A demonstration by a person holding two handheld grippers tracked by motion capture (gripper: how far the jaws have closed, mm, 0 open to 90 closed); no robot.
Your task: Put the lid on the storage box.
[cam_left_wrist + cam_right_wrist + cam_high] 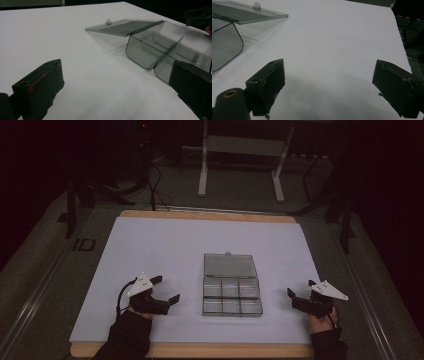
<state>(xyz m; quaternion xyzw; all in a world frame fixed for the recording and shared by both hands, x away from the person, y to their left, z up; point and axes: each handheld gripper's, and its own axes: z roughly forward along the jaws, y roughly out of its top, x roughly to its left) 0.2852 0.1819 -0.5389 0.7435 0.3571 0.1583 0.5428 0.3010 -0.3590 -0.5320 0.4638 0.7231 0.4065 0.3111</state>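
1. Left gripper (162, 290): sits near the front-left corner of the white sheet (165, 245), jaws spread wide, gripping nothing, pointed toward the box.
2. Right gripper (298, 296): sits near the front-right corner of the sheet, close to its right edge, jaws spread wide, empty.
3. Clear plastic compartment box (232, 298): rests between the two grippers, nearer the front edge, apart from both. Six compartments show in the high view, two rows of three.
4. Lid (229, 265): hinged open, lying flat on the sheet behind the box, toward the far edge.
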